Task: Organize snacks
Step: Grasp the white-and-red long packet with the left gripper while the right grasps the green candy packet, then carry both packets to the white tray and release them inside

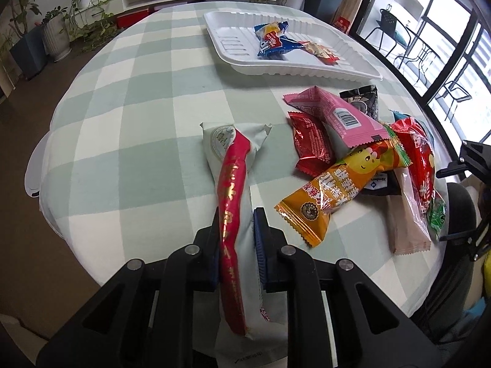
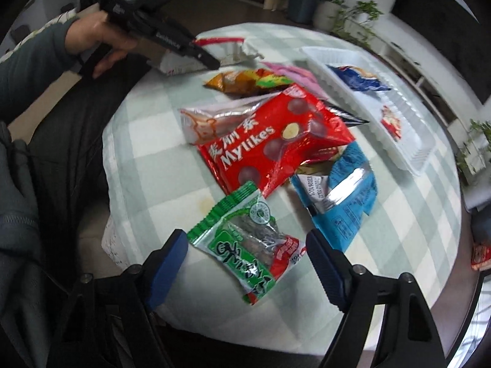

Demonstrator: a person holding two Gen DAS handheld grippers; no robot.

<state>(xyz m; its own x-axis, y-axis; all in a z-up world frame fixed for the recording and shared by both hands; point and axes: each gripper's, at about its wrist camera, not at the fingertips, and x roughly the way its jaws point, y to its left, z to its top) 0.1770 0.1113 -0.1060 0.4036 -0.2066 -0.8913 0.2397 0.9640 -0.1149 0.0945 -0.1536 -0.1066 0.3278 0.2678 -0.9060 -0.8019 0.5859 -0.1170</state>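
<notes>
My left gripper is shut on a long white snack packet with a red stripe, whose far end points toward the white tray. The tray holds a blue packet and a small red-yellow one. A pile of snacks lies to the right: a pink packet, a dark red one, an orange one. My right gripper is open around a green packet on the cloth. A red Mylikes bag and a blue packet lie beyond it.
The round table has a green-and-white checked cloth. The tray also shows in the right wrist view. The left hand and gripper show at the far side there. Potted plants and a low shelf stand around the room.
</notes>
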